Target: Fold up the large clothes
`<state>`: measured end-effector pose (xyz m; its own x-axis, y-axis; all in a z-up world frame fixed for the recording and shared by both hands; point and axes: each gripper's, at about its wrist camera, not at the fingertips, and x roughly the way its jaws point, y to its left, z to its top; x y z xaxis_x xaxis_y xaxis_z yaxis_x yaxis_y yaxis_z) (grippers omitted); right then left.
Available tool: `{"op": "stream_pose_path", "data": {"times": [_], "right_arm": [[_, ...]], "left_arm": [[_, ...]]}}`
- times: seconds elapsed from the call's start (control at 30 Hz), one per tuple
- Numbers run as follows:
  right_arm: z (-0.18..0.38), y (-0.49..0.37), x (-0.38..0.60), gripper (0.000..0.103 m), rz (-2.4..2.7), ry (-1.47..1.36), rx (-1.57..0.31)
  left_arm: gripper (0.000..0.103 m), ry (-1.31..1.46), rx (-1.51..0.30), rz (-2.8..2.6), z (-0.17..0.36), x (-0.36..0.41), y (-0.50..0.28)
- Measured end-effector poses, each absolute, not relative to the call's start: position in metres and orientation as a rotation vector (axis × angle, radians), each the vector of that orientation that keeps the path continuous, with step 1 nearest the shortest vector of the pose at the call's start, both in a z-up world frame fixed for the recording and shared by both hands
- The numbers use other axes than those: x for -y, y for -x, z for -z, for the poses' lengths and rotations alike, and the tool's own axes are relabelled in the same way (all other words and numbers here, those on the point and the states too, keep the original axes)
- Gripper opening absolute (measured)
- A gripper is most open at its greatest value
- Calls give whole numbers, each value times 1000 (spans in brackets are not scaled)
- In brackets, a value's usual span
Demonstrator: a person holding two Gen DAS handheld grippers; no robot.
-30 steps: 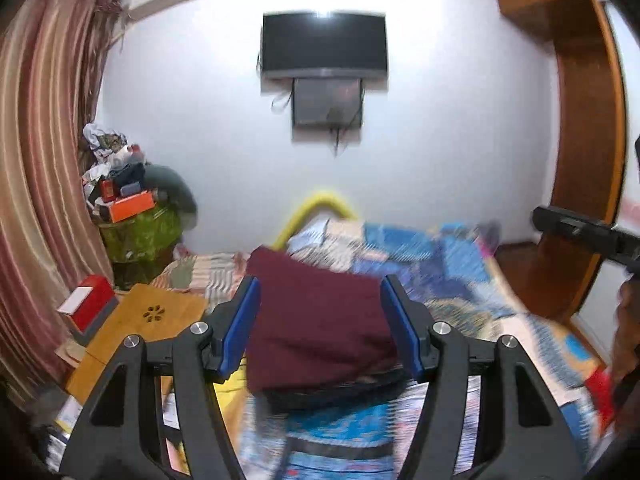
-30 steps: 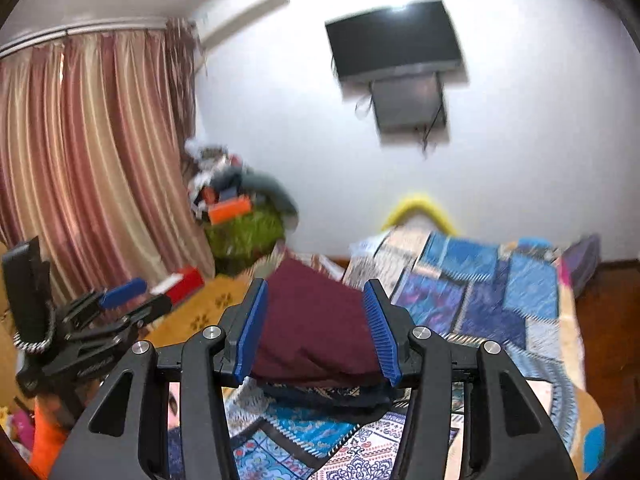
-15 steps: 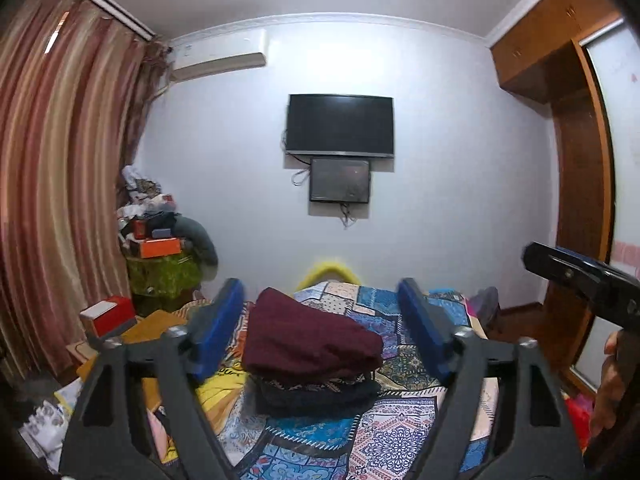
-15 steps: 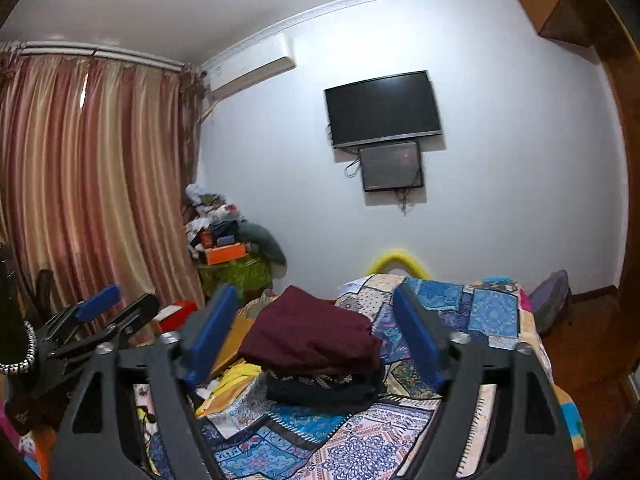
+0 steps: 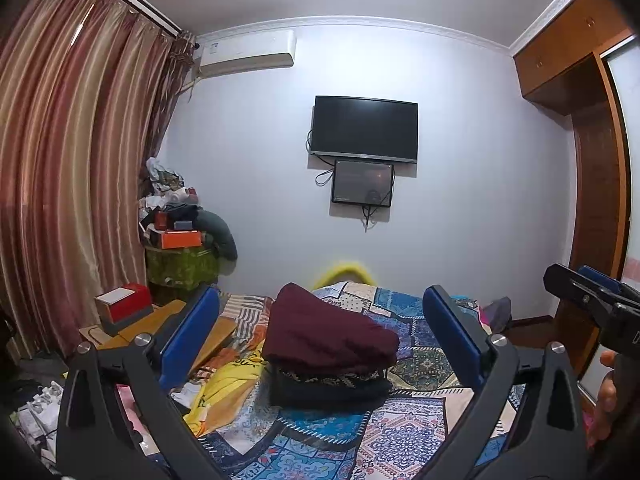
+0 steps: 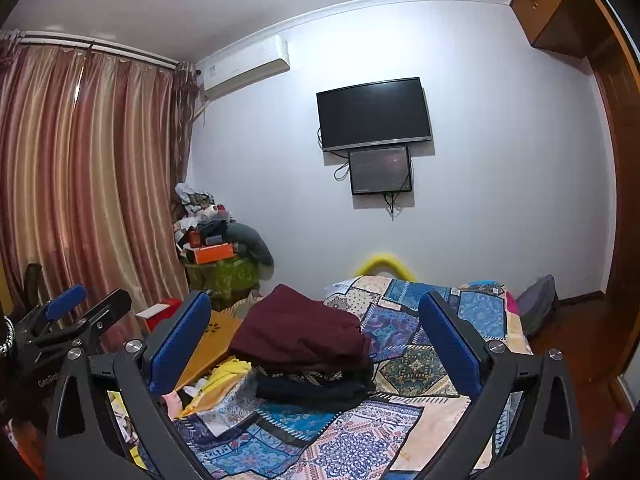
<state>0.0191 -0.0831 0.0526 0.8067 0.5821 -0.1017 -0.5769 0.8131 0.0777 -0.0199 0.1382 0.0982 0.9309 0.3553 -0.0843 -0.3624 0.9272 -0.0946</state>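
Observation:
A folded maroon garment (image 5: 328, 332) lies on top of a stack of dark folded clothes (image 5: 328, 388) on the patchwork bed cover (image 5: 404, 436); the stack also shows in the right wrist view (image 6: 300, 332). My left gripper (image 5: 320, 340) is open wide and empty, held back from the stack and above the bed. My right gripper (image 6: 316, 340) is open wide and empty too, also back from the stack. Each gripper shows at the edge of the other's view: the right one (image 5: 588, 300), the left one (image 6: 76, 316).
A yellow garment (image 5: 224, 388) lies left of the stack. A wooden board with a red box (image 5: 124, 308) is at the left. A cluttered green stand (image 5: 180, 256) sits by the curtains. A wardrobe (image 5: 596, 208) stands at the right, a TV (image 5: 364, 128) on the far wall.
Both grippers have drawn back and up from the maroon garment and opened wider. The stack now looks smaller and farther, and more of the room shows.

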Motion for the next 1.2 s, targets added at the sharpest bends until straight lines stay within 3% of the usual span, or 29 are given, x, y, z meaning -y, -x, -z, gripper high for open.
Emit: {"op": "stream_pose_path", "data": {"times": [1.2], "right_arm": [[-41, -14, 90, 103, -615, -13, -175]], "left_arm": [[102, 105, -116, -350, -85, -143, 6]]}}
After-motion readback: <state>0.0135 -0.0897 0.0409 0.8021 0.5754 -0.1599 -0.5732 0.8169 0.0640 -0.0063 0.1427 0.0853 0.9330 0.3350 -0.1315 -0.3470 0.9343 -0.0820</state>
